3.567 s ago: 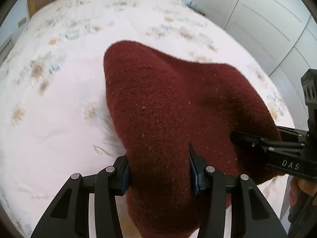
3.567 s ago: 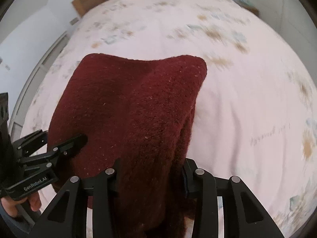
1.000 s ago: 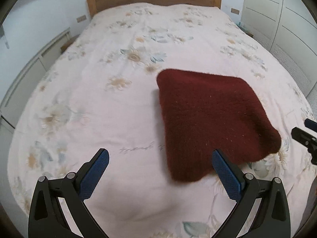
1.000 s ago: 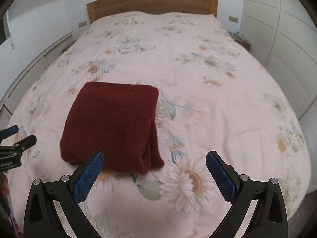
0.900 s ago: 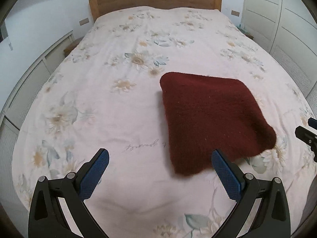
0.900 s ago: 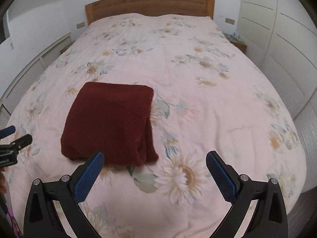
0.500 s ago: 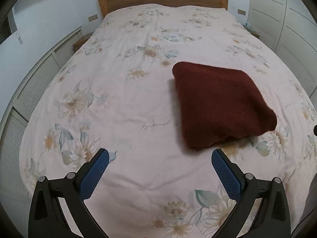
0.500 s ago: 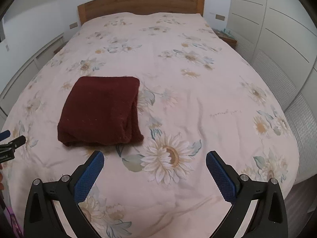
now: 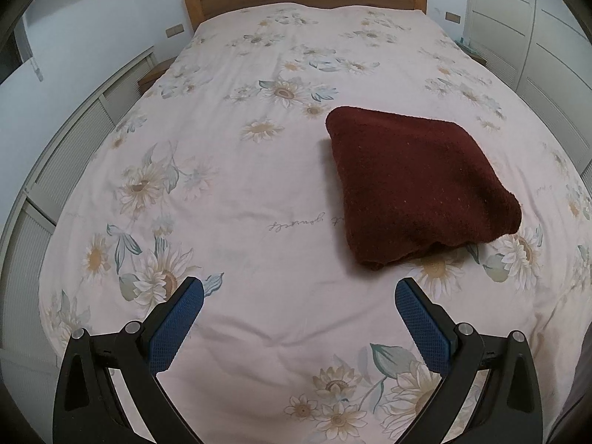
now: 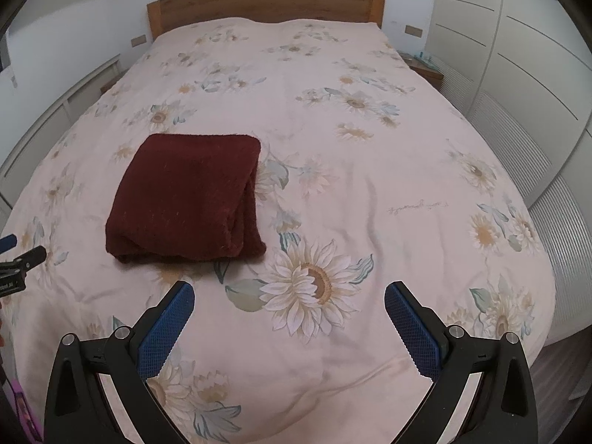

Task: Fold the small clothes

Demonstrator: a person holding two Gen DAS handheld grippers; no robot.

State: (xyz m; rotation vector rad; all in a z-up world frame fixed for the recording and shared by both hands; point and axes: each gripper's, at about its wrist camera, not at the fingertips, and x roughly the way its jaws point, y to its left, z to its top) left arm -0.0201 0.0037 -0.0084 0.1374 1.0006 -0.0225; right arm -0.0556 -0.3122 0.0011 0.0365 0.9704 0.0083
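Folded maroon garment (image 10: 188,196) lies at eleven o'clock from the right tool (image 10: 288,307), at one o'clock from the left tool (image 9: 298,305); both tools gape empty above the bed (image 10: 370,170).

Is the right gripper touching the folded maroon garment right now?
Apart. The right wrist view shows the right gripper open and empty, with bare bedspread between its fingers and the maroon garment.

Folded maroon garment (image 10: 188,196) on bed (image 10: 370,192); right claw (image 10: 288,298) spread.
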